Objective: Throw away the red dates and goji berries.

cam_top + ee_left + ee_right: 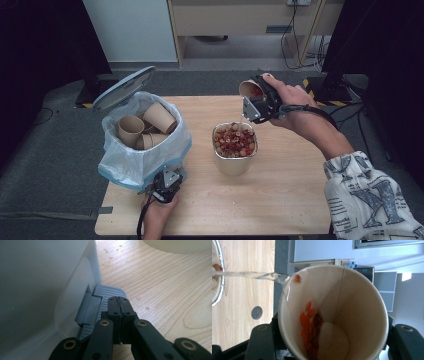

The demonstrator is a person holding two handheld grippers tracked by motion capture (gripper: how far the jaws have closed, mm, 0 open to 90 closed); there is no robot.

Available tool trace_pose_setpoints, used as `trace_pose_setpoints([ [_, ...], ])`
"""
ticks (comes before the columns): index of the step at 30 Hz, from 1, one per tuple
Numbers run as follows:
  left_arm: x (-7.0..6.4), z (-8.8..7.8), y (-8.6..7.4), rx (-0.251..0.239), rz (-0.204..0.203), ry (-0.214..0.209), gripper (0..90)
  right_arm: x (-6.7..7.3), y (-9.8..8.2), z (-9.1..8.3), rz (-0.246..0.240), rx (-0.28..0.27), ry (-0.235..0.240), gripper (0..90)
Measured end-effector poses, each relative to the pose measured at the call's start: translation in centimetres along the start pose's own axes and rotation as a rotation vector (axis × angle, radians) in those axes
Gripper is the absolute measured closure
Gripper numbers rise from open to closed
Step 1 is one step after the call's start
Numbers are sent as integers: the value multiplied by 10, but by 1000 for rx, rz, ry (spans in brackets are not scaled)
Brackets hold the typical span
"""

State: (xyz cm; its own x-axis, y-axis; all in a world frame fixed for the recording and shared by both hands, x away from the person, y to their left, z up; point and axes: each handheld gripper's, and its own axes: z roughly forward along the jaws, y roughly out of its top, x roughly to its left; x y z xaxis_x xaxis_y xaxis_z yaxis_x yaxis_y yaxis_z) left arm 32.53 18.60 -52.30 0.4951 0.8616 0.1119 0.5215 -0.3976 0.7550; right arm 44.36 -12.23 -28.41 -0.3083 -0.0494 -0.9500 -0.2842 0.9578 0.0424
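I am holding a paper cup [332, 315] in my right gripper [260, 102], with the jaws pinching it from both sides. I am tipping the cup over the metal tub [234, 162] in the middle of the wooden table [280, 200]. Water [259, 275] is running out of the cup's rim toward the tub. Some red berries [310, 330] are sticking to the inside of the cup. The tub is full of red and pale bits.

My left gripper [119, 305] is pressed together with nothing in it. It is pushing down on the grey pedal [110, 291] of the bin [142, 160]. The bin's lid [122, 87] is standing up, and used cups [145, 125] are lying inside its bag.
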Motion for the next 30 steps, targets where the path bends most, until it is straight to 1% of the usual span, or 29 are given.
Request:
trace_pose_setpoints([
  [2, 0, 0, 0, -1, -1, -1, 884, 0, 1, -1, -23, 6, -10, 354],
  [5, 0, 0, 0, 0, 0, 0, 884, 0, 3, -2, -86, 26, -26, 355],
  [8, 0, 0, 0, 0, 0, 0, 884, 2, 5, -2, -124, 37, -33, 356],
  [11, 0, 0, 0, 0, 0, -1, 884, 2, 6, -2, -136, 40, -35, 356],
  [12, 0, 0, 0, 0, -1, -1, 884, 4, 7, -1, -166, 50, -45, 356],
  [15, 0, 0, 0, 0, 0, -1, 884, 5, 8, -1, -206, 64, -51, 356],
  [20, 0, 0, 0, -1, -1, -1, 884, 3, 8, -2, -212, 66, -64, 356],
  [23, 0, 0, 0, -1, 0, -2, 884, 3, 9, -3, -230, 66, -71, 356],
  [26, 0, 0, 0, -1, 0, -2, 884, 3, 10, -3, -232, 64, -73, 356],
  [30, 0, 0, 0, -1, 0, -2, 884, 4, 11, -4, -246, 69, -74, 356],
])
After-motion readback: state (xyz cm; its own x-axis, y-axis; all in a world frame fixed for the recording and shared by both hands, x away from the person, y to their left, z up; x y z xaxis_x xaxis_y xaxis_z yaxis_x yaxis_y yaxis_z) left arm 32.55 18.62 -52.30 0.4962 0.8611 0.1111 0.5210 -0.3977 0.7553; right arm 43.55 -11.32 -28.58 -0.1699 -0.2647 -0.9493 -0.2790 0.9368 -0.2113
